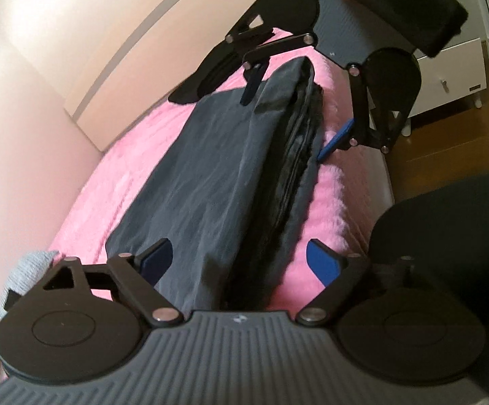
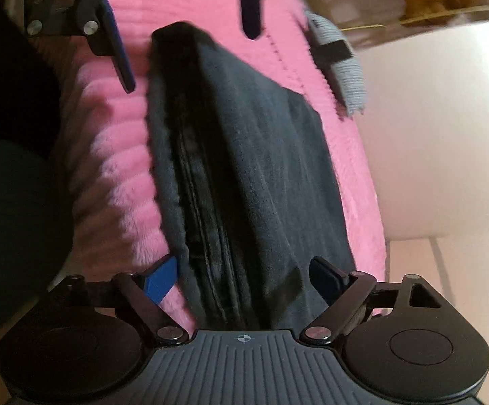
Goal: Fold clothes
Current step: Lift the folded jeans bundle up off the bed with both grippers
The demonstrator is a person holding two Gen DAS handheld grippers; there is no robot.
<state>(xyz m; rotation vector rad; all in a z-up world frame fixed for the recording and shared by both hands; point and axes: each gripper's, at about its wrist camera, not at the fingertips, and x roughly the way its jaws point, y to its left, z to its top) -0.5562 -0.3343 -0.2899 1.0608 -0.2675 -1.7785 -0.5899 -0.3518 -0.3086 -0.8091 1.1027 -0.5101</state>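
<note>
The dark grey folded fabric garment (image 1: 220, 168) lies as 1 long narrow bundle on the pink ribbed plush bed cover (image 1: 116, 175). Its long axis runs straight from 1 gripper to the other, w/ stacked layered edges showing along the side toward the bed's edge.

The left gripper (image 1: 239, 260) sits at 1 short end, blue-padded fingers spread wide, garment end btwn them, nothing clamped. The right gripper (image 2: 244, 275) sits at the opposite short end, fingers also released, straddling that end.

So each hand is nearest its own end; neither is closer to the middle. Judgement: the scene fits both a bundle about to be halved end-to-end and a finished fold just let go.

Count: 1 grey garment, 2 grippers, 1 light blue ribbed knit piece (image 2: 342, 67) beyond the garment's far side, apart from it.
</note>
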